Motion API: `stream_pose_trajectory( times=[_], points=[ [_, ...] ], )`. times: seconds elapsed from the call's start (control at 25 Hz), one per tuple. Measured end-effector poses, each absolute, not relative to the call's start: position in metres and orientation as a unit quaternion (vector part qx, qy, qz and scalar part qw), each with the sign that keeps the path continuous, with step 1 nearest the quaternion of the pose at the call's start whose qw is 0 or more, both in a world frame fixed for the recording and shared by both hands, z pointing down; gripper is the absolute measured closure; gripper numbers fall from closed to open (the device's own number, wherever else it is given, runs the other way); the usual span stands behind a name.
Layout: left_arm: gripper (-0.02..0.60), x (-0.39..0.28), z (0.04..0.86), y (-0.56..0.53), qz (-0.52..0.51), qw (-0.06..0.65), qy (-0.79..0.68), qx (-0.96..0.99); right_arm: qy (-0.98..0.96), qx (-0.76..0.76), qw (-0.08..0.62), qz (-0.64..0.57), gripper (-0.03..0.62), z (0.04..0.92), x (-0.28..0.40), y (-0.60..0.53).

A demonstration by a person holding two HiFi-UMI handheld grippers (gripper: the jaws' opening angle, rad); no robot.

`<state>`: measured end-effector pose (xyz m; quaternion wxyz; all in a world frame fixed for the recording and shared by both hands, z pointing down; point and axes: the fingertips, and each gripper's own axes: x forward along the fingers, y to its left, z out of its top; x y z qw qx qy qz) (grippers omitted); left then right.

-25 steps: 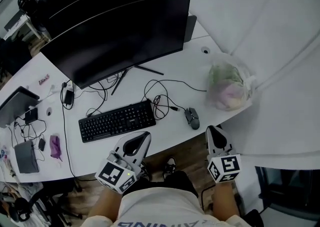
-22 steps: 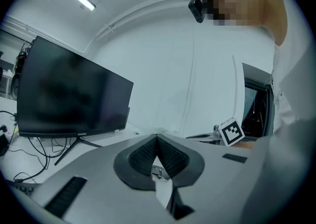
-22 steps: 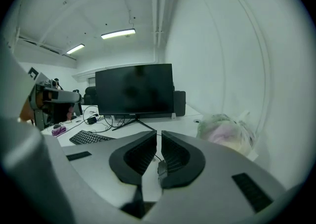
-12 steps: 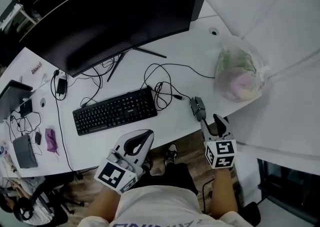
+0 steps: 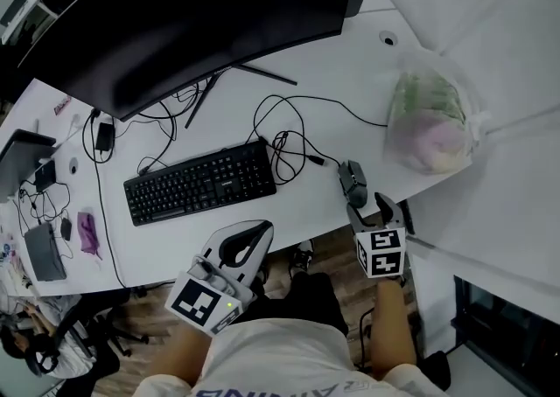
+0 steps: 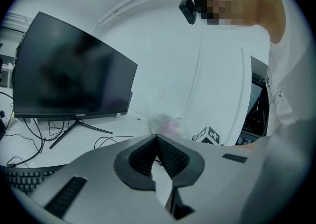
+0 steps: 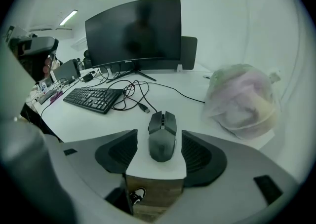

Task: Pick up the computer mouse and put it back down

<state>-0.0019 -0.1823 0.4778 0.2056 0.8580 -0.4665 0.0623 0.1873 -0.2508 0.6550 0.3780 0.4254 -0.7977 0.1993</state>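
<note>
A dark grey wired computer mouse [image 7: 162, 134] lies near the front edge of the white desk [image 5: 306, 212], its cable running back toward the keyboard. My right gripper [image 5: 367, 205] is just behind it and tilted down. Its jaws have just been opening and now stand wide on either side of the mouse's rear, and the pads [image 7: 121, 151] do not touch it. My left gripper [image 6: 157, 140] hangs in front of the desk edge below the keyboard, its ribbed pads pressed together on nothing.
A black keyboard [image 5: 199, 183] lies left of the mouse, with tangled cables [image 5: 289, 146] between them. A large dark monitor [image 5: 192, 19] stands behind. A filled clear plastic bag [image 5: 430, 124] sits right of the mouse. Small devices [image 5: 44, 251] lie at the far left.
The right gripper has come down and forward to the mouse, and its jaws have gone from shut to wide apart around it. The left gripper has sunk a little.
</note>
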Motion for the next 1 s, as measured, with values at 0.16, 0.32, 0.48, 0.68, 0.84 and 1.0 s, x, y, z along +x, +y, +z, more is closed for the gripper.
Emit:
stream_pose_trajectory(
  times=[0.16, 0.32, 0.48, 0.68, 0.84, 1.0],
  points=[
    [0.574, 0.002, 0.483, -0.184, 0.066, 0.211, -0.470, 0.855, -0.792, 0.420, 0.389, 0.211, 0.324, 0.672, 0.189, -0.254],
    [0.574, 0.001, 0.485, -0.186, 0.068, 0.214, -0.475, 0.851, -0.790, 0.407, 0.402, 0.221, 0.326, 0.685, 0.187, -0.255],
    [0.574, 0.003, 0.484, -0.187, 0.068, 0.215, -0.475, 0.851, -0.785, 0.403, 0.411, 0.230, 0.326, 0.697, 0.186, -0.257],
    [0.574, 0.003, 0.484, -0.186, 0.068, 0.215, -0.473, 0.852, -0.780, 0.406, 0.414, 0.234, 0.326, 0.706, 0.187, -0.260],
    [0.575, 0.002, 0.483, -0.184, 0.068, 0.216, -0.476, 0.850, -0.776, 0.409, 0.420, 0.233, 0.327, 0.711, 0.187, -0.262],
    [0.574, 0.000, 0.481, -0.179, 0.068, 0.216, -0.477, 0.849, -0.774, 0.417, 0.417, 0.231, 0.327, 0.713, 0.188, -0.263]
  ],
)
